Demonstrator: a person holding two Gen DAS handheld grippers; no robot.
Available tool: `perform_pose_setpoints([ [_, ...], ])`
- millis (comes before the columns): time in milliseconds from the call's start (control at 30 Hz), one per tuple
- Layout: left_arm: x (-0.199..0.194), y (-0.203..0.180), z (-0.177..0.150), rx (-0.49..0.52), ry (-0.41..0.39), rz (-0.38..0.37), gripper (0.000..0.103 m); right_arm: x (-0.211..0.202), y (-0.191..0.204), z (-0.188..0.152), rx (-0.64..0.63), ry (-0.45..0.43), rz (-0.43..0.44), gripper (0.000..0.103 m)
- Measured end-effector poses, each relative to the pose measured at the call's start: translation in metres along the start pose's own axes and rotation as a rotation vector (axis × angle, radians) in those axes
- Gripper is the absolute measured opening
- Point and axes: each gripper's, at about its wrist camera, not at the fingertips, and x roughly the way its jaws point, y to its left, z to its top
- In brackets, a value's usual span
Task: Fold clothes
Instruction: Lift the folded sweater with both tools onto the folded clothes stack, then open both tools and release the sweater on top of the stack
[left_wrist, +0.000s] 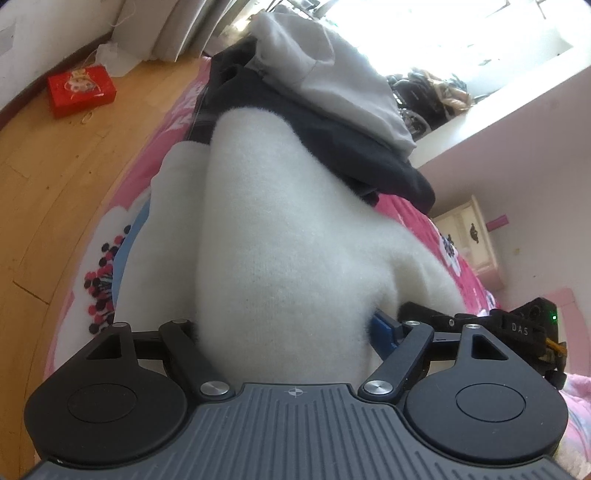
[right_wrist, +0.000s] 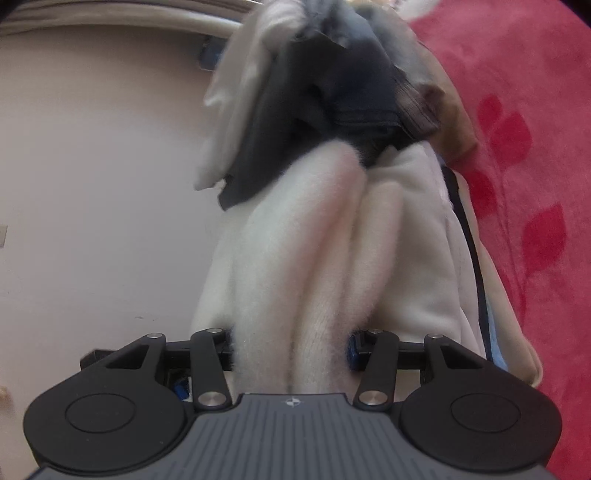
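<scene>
A fluffy white sweater (left_wrist: 280, 236) fills the middle of the left wrist view, bunched between the fingers of my left gripper (left_wrist: 284, 328), which is shut on it. The same white sweater (right_wrist: 314, 266) hangs in thick folds from my right gripper (right_wrist: 291, 343), also shut on it. A black garment (left_wrist: 332, 125) and a grey garment (left_wrist: 332, 74) lie piled beyond the sweater on the pink bed (left_wrist: 122, 206). In the right wrist view the black garment (right_wrist: 317, 110) sits on top of the sweater. The fingertips of both grippers are buried in the cloth.
A red box (left_wrist: 81, 88) lies on the wooden floor (left_wrist: 55, 177) left of the bed. A cream cabinet (left_wrist: 472, 236) stands by the pink wall. My other gripper (left_wrist: 532, 328) shows at the right edge. A red blanket with a leaf pattern (right_wrist: 524, 147) spreads on the right.
</scene>
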Motion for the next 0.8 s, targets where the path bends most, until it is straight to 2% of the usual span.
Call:
perform_pose_setpoints([
  [100, -0.01, 0.006, -0.001, -0.019, -0.017, -0.006, 0.086, 0.002, -0.001, -0.001, 0.012, 0.01, -0.013, 0.055],
  [200, -0.02, 0.012, -0.002, -0.038, -0.034, -0.011, 0.086, 0.008, -0.009, 0.003, 0.024, 0.03, -0.033, 0.064],
  [300, -0.029, 0.018, -0.004, -0.056, -0.051, -0.017, 0.086, 0.004, -0.011, 0.011, 0.006, 0.047, -0.058, 0.065],
  [400, -0.042, 0.006, -0.02, 0.018, -0.084, -0.002, 0.086, -0.019, -0.002, 0.013, -0.08, 0.03, -0.105, 0.066],
  [533, -0.061, -0.017, -0.046, 0.147, -0.134, 0.025, 0.086, -0.058, 0.032, 0.005, -0.353, -0.094, -0.176, 0.064],
  [600, -0.071, -0.028, -0.06, 0.211, -0.158, 0.039, 0.086, -0.072, 0.054, -0.011, -0.521, -0.159, -0.163, 0.052],
  [633, -0.075, -0.033, -0.066, 0.243, -0.171, 0.046, 0.086, -0.074, 0.062, -0.021, -0.598, -0.171, -0.142, 0.05],
  [667, -0.08, -0.039, -0.073, 0.275, -0.183, 0.053, 0.085, -0.075, 0.069, -0.035, -0.683, -0.176, -0.124, 0.043],
  [733, -0.089, -0.05, -0.086, 0.34, -0.207, 0.066, 0.085, -0.067, 0.077, -0.062, -0.839, -0.14, -0.099, 0.037],
  [800, -0.081, -0.057, -0.098, 0.395, -0.193, 0.144, 0.085, -0.051, 0.074, -0.086, -0.953, -0.07, -0.105, 0.031],
])
